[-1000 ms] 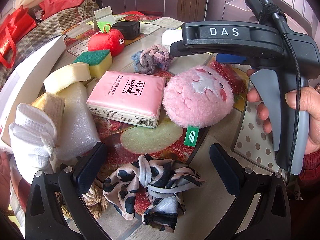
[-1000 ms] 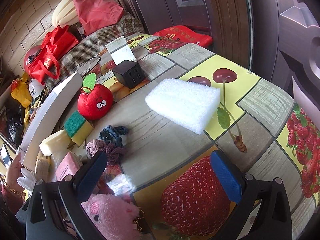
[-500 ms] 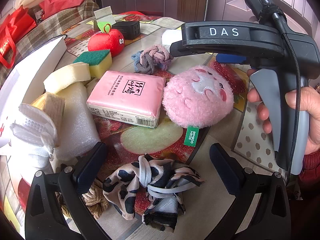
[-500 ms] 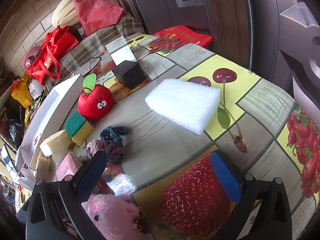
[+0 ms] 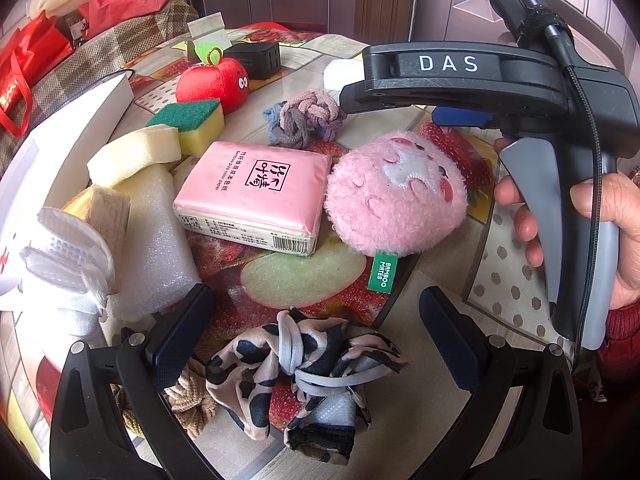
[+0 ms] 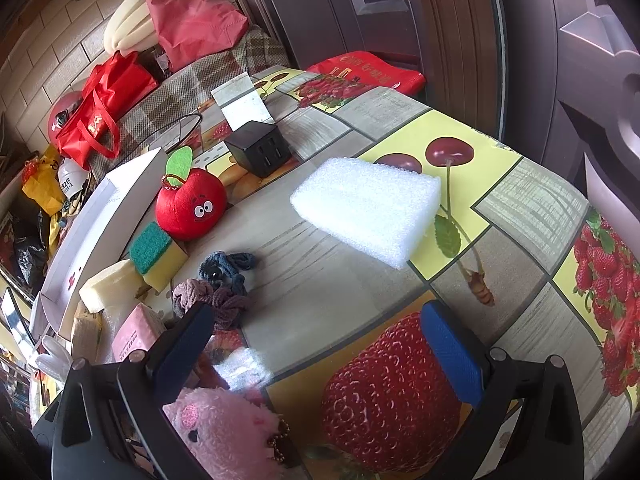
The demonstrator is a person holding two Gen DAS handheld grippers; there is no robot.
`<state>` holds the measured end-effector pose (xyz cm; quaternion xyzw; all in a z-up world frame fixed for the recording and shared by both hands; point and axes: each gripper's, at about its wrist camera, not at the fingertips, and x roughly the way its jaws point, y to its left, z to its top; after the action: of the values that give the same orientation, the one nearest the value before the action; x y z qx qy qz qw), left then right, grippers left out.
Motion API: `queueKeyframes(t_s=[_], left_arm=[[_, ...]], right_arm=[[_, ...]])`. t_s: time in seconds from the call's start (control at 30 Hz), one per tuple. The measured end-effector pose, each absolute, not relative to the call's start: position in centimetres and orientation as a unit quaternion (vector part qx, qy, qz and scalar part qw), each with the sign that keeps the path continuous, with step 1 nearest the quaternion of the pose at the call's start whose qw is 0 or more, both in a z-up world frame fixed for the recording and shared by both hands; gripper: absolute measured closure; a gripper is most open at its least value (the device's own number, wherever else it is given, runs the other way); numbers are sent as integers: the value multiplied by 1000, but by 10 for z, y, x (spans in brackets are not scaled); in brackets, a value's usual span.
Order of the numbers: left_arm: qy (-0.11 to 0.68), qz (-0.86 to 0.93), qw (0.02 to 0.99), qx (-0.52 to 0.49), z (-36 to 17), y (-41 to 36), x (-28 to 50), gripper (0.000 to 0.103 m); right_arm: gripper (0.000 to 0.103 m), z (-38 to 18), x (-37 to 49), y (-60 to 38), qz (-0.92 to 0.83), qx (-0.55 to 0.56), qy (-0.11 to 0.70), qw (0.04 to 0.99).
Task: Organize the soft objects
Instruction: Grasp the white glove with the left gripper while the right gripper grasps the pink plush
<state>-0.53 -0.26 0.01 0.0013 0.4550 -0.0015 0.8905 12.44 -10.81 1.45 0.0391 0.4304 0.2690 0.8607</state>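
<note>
My left gripper (image 5: 316, 320) is open just above a cow-print cloth bundle (image 5: 304, 368) at the table's near edge. Beyond it lie a pink tissue pack (image 5: 252, 196), a pink plush toy (image 5: 396, 196), knotted hair ties (image 5: 304, 120), a green-yellow sponge (image 5: 192, 124), a cream sponge (image 5: 132, 156), a red plush apple (image 5: 214, 84) and white foam wrap (image 5: 152, 248). My right gripper (image 6: 316, 340) is open over the tablecloth's strawberry print, with a white foam block (image 6: 368, 208) ahead. The plush toy (image 6: 224, 436) sits under its left finger.
A white box (image 5: 60, 160) lies along the left side, tilted open. A white glove-like cloth (image 5: 68, 256) and a beige knit piece (image 5: 188, 404) are at the near left. A black charger cube (image 6: 258, 152) stands at the back. Red bags (image 6: 100, 112) rest on a plaid seat beyond.
The white box on the left has tipped down and lies more open. Both grippers and the soft objects have stayed in place.
</note>
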Motion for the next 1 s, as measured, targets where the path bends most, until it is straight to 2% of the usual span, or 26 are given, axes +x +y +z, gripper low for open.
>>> queueKeyframes(t_s=[0.17, 0.3, 0.43, 0.53, 0.77, 0.83, 0.9, 1.0], left_arm=[[447, -25, 894, -15, 5, -3, -15, 1], [377, -58, 922, -66, 41, 14, -59, 1], [295, -16, 950, -99, 82, 54, -103, 1], [263, 23, 959, -104, 94, 87, -118, 0], [337, 52, 938, -56, 63, 99, -88, 0], [347, 37, 936, -40, 55, 93, -82, 6], [362, 29, 931, -23, 46, 87, -73, 22], [375, 29, 927, -16, 36, 85, -61, 25]], right_arm=[[0, 14, 125, -109, 269, 39, 430, 861], [0, 14, 125, -113, 275, 52, 428, 859], [0, 15, 127, -126, 289, 97, 418, 856], [0, 19, 126, -136, 297, 122, 400, 858], [0, 57, 99, -160, 381, 113, 259, 880], [0, 58, 94, -154, 418, 71, 273, 863], [0, 54, 87, -143, 446, 25, 299, 843], [0, 47, 69, -124, 479, -38, 312, 819]])
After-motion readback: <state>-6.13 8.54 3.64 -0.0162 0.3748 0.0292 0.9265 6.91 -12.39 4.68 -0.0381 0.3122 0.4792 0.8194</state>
